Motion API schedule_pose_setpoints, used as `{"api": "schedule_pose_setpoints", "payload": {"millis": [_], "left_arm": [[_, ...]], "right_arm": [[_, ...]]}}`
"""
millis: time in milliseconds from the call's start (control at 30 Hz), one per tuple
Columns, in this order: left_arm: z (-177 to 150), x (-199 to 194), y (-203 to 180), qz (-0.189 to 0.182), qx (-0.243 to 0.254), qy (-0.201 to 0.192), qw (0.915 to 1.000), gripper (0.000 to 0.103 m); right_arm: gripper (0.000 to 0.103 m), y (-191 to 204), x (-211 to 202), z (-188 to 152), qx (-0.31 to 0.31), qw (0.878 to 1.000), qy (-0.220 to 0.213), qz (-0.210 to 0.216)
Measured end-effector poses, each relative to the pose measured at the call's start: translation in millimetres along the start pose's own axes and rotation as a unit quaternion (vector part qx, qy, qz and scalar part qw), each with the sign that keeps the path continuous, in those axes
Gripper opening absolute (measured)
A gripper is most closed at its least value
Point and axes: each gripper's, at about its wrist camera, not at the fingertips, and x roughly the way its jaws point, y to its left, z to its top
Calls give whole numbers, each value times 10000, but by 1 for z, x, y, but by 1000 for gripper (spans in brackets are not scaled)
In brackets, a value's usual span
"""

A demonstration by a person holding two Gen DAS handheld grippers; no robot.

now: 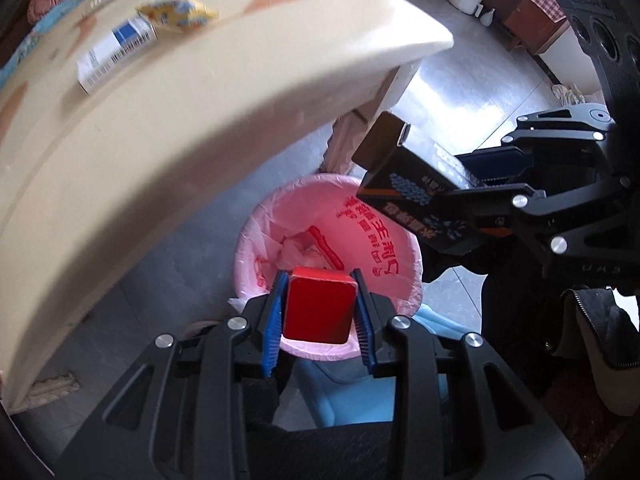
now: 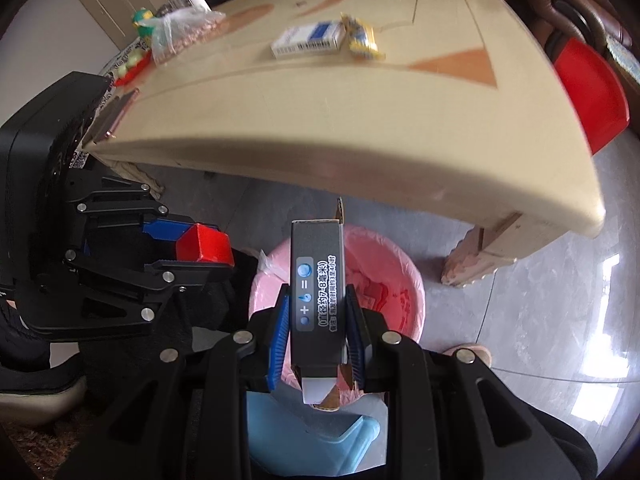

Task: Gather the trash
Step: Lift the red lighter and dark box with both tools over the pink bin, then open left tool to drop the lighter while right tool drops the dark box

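Two boxes held over one pink-lined bin [image 1: 328,240], on the floor beside the table. One small red box [image 1: 319,307] pinched between the blue pads of the left gripper [image 1: 319,312], just above the bin's mouth. One dark carton [image 2: 318,292] clamped in the right gripper [image 2: 318,336], also above the bin; white Chinese print on its side, with "7-8" legible beside droplet icons, a plus and an equals sign. Red Chinese characters printed on the bin liner, not readable. Crumpled white scraps inside the bin. On the cream table [image 2: 360,120]: one white-and-blue box [image 2: 308,42] with a barcode, touching one yellow wrapper [image 2: 362,38]; one clear bag [image 2: 180,32] near the far corner.
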Motion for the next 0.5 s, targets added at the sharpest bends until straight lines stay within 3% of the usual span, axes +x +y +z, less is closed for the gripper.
{"api": "schedule_pose_setpoints", "payload": {"millis": [500], "left_arm": [[-8, 103, 12, -306, -389, 929, 9944, 32]], "right_arm": [[26, -24, 95, -12, 184, 9966, 799, -17]]}}
